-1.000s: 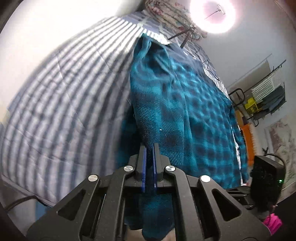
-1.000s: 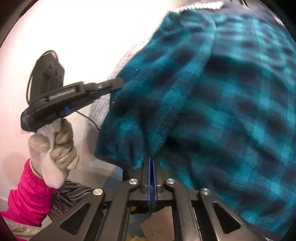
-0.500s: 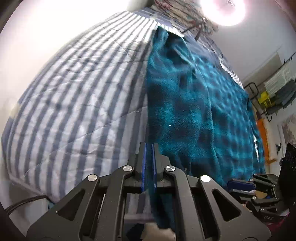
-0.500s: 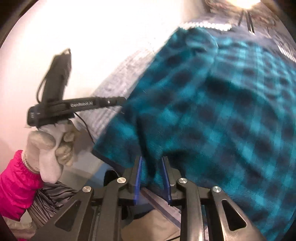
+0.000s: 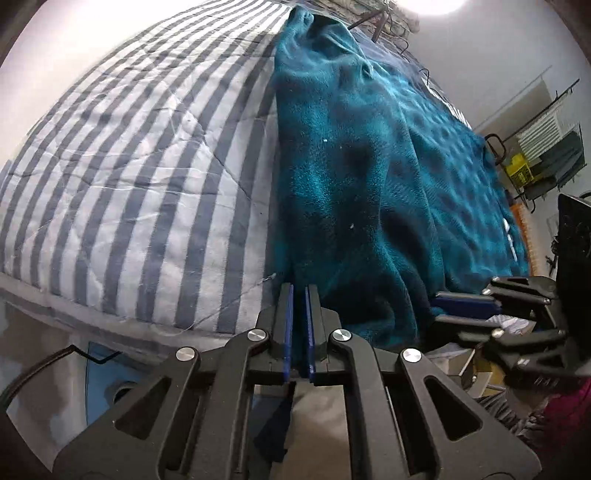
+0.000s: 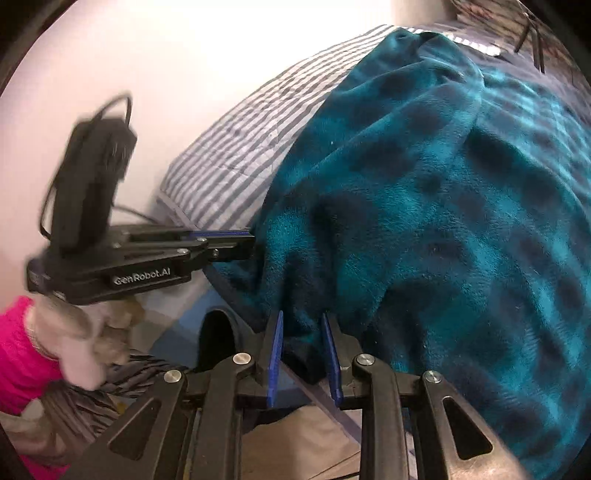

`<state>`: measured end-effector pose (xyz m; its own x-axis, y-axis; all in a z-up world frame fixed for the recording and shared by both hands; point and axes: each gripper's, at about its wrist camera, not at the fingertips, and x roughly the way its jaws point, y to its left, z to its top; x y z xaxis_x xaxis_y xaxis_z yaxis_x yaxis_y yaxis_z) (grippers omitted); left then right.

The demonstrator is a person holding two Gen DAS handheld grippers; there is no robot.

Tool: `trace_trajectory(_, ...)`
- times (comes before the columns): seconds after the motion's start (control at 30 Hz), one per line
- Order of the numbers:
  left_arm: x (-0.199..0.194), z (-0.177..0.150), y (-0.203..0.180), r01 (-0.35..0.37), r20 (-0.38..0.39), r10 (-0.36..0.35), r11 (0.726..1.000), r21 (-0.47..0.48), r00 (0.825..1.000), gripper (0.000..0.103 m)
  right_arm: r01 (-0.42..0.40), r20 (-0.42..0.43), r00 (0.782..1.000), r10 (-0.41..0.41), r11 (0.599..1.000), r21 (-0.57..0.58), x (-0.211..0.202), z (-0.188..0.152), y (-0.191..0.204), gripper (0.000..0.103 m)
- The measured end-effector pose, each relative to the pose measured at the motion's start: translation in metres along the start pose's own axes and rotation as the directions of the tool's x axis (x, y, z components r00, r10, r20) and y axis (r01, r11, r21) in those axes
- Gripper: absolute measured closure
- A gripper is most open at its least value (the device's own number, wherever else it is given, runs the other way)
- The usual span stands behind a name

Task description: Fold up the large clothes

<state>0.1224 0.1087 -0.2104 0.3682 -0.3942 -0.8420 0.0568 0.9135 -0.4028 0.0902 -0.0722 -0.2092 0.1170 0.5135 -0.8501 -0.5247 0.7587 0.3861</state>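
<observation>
A large teal and dark-blue checked fleece garment (image 5: pixel 369 166) lies spread on a grey-and-white striped bed (image 5: pixel 140 155); it fills the right wrist view (image 6: pixel 443 221) too. My left gripper (image 5: pixel 298 291) has its jaws almost together at the garment's near edge, with a thin gap and no cloth between them; it also shows in the right wrist view (image 6: pixel 251 245). My right gripper (image 6: pixel 301 321) is open, its jaws either side of a hanging fold at the garment's near edge. It shows from the side in the left wrist view (image 5: pixel 439 308).
The bed's near edge (image 5: pixel 110 314) runs just ahead of both grippers. A wire rack with boxes (image 5: pixel 535 162) stands at the far right. A bright lamp (image 5: pixel 428 5) shines beyond the bed. A gloved hand with pink sleeve (image 6: pixel 44 350) holds the left gripper.
Both grippers let go of the garment. The right jaws opened and the cloth dropped onto the bed. Both grippers came down toward the bed's near edge.
</observation>
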Motion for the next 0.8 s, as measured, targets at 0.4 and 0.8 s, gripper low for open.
trace_trajectory(0.4, -0.007, 0.003, 0.033, 0.165, 0.075, -0.15, 0.952, -0.259, 0.986, 0.035, 0.002, 0.2, 0.98, -0.023, 0.994, 0.108, -0.044, 0.022, -0.03, 0.069)
trace_trajectory(0.8, 0.018, 0.007, 0.019, 0.174, 0.051, -0.166, 0.953, -0.248, 0.985, 0.095, 0.046, 0.167, 0.984, -0.065, 0.992, 0.116, -0.002, 0.065, -0.041, 0.068)
